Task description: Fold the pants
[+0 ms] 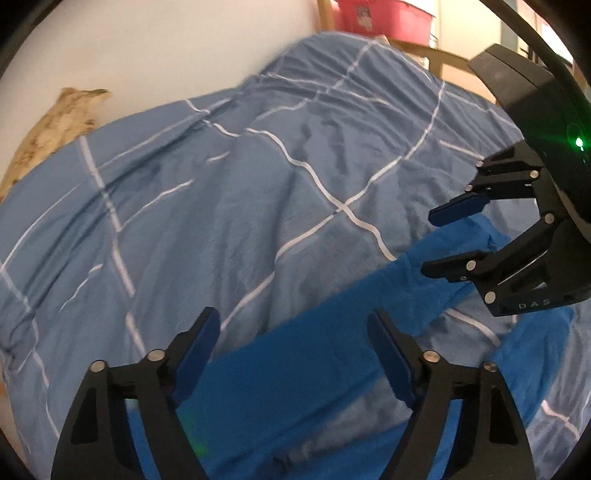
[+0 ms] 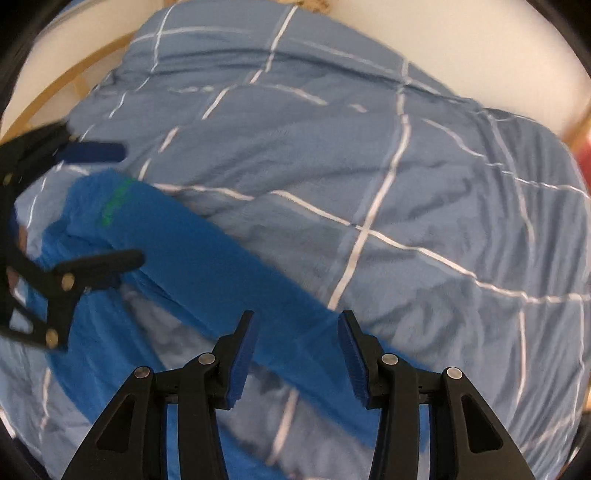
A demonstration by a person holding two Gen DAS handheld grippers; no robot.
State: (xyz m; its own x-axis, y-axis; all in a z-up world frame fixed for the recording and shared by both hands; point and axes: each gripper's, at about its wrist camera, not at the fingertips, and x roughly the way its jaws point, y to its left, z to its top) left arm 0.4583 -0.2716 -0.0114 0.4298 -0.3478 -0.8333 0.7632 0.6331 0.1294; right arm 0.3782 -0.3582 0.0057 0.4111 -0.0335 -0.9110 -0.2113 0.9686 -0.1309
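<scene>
Both hand-held grippers hang over the bed with their jaws apart and nothing pinched. Seen from its own camera, the left gripper [image 1: 291, 354] stands wide, its blue pads either side of a leg of the bright blue fabric pants [image 1: 295, 369] without pressing on it. From its own camera, the right gripper [image 2: 297, 354] stands narrower yet clearly parted, the same cloth passing below the gap between its pads, clear of them.

Across the pale blue quilt with white grid lines [image 1: 221, 184], the pants lie spread flat. In the left wrist view one leg runs as a long band from the lower left up toward the right, ending near the right gripper's fingertips. In the right wrist view that band slants from the upper left, where a green mark shows, down to the lower middle; a second stretch of blue cloth lies below it.

At the top of the left view a pink plastic bin [image 1: 384, 18] sits on a wooden frame [image 1: 436, 55]; its contents cannot be made out.

Beyond the pants the quilt lies open, rumpled, up to a white wall [image 1: 147, 44].
</scene>
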